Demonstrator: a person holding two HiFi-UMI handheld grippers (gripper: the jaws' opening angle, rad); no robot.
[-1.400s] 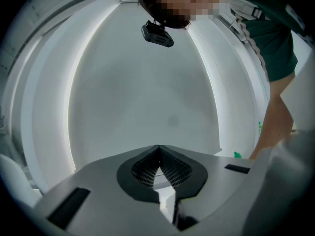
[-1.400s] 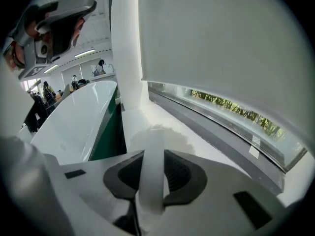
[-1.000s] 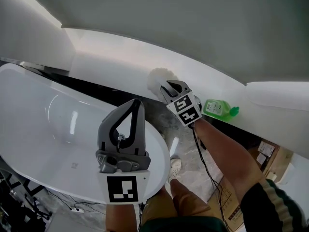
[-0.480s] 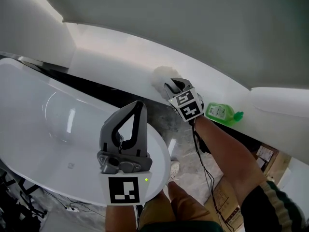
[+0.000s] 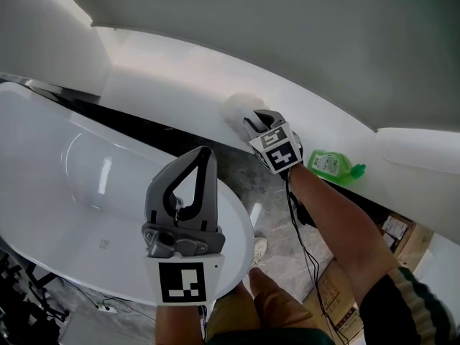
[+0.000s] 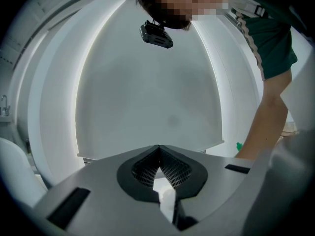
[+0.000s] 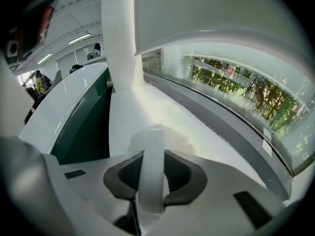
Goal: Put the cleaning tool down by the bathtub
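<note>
The cleaning tool (image 5: 237, 108) is a white fluffy head on a flat white handle (image 7: 152, 166). Its head (image 7: 170, 137) lies on the white ledge (image 5: 165, 85) that runs behind the bathtub (image 5: 65, 121). My right gripper (image 5: 253, 123) reaches over the ledge and is shut on the handle, which stands upright between the jaws in the right gripper view (image 7: 151, 178). My left gripper (image 5: 205, 153) hovers above the tub's near rim, pointing up, shut with nothing in it (image 6: 158, 152).
A green bottle (image 5: 332, 165) lies on the ledge just right of my right gripper. A dark gap separates tub and ledge. Below are a marble floor, cardboard boxes (image 5: 397, 228) at the right, and cables (image 5: 108, 309) on the floor at lower left.
The right gripper has carried the tool slightly farther over the ledge, and the fluffy head now lies against the ledge's surface. The left gripper has stayed almost still.
</note>
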